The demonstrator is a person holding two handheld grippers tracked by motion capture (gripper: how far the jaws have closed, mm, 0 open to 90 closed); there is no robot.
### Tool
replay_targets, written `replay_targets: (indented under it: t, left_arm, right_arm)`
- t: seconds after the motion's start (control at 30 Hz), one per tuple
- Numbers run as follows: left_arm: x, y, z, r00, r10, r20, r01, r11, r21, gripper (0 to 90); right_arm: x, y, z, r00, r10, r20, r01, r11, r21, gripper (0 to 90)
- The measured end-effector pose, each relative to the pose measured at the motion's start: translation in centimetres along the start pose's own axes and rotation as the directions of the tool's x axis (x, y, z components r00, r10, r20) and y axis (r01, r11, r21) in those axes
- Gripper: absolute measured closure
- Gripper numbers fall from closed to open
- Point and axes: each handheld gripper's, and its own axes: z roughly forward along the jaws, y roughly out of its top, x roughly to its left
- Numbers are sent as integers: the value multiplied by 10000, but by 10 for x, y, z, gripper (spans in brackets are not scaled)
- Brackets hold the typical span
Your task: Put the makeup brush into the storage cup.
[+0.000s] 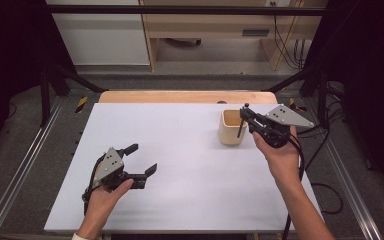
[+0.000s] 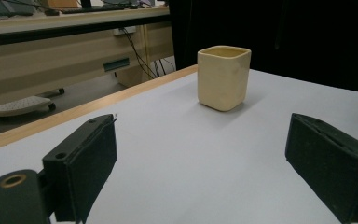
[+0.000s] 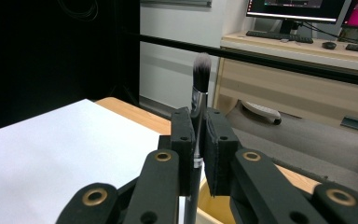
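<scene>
A cream square cup point(image 1: 231, 128) stands on the white table top point(image 1: 180, 150) at the right rear; the left gripper view has the cup point(image 2: 223, 77) ahead. My right gripper point(image 1: 243, 116) hovers just above the cup's right side, shut on a make-up brush point(image 3: 199, 88) held upright, bristles up. The brush's dark handle point(image 1: 239, 127) hangs down into the cup's mouth. My left gripper point(image 1: 142, 160) rests low over the table at the front left, its jaws wide apart with nothing between them point(image 2: 200, 163).
A wooden strip point(image 1: 187, 97) runs along the table's far edge. Beyond it are floor, a desk and cables. Metal rails point(image 1: 25, 165) flank the table on both sides. Monitors and keyboards point(image 3: 303, 37) stand on a desk in the background.
</scene>
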Motion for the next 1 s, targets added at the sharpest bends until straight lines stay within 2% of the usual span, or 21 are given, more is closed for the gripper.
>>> replay_targets:
  t: [0.33, 0.73, 1.0]
  left_arm:
    - [9, -5, -11, 9993, 247, -285, -248, 9997, -43, 87]
    - [22, -15, -22, 9984, 100, -548, -113, 9996, -244, 61]
    - [32, -22, -30, 9974, -10, -721, -40, 9975, -702, 56]
  right_arm:
    - [-2, 8, 7, 10000, -20, 61, 20, 10000, 23, 836]
    - [-6, 14, 13, 9999, 16, 148, -16, 10000, -23, 835]
    - [-9, 16, 16, 9998, -2, 197, 2, 10000, 23, 836]
